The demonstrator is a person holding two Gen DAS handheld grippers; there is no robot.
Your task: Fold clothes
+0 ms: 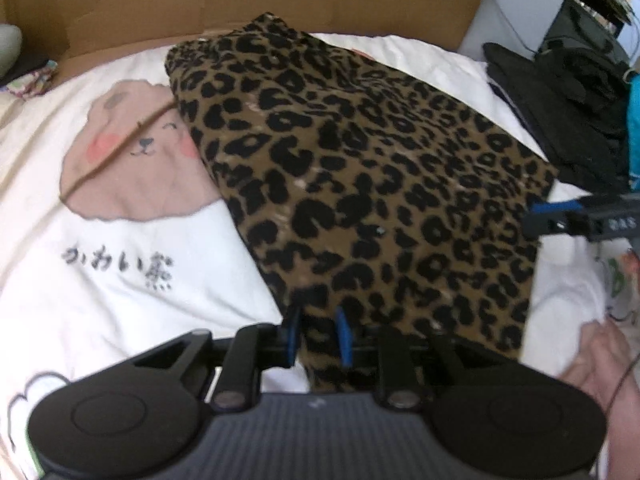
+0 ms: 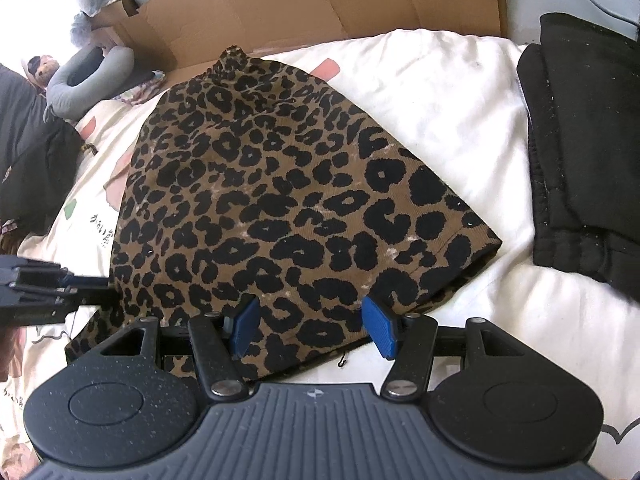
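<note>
A leopard-print garment lies folded flat on a white bed cover; it also shows in the right wrist view. My left gripper is at the garment's near corner, its blue pads a narrow gap apart with cloth between them. It shows from the side in the right wrist view. My right gripper is open, its blue pads standing over the garment's near edge with cloth beneath. It shows at the garment's right edge in the left wrist view.
The white bed cover has a bear print and writing. A stack of black clothes lies to the right. Brown cardboard stands behind the bed. A grey neck pillow lies at the far left.
</note>
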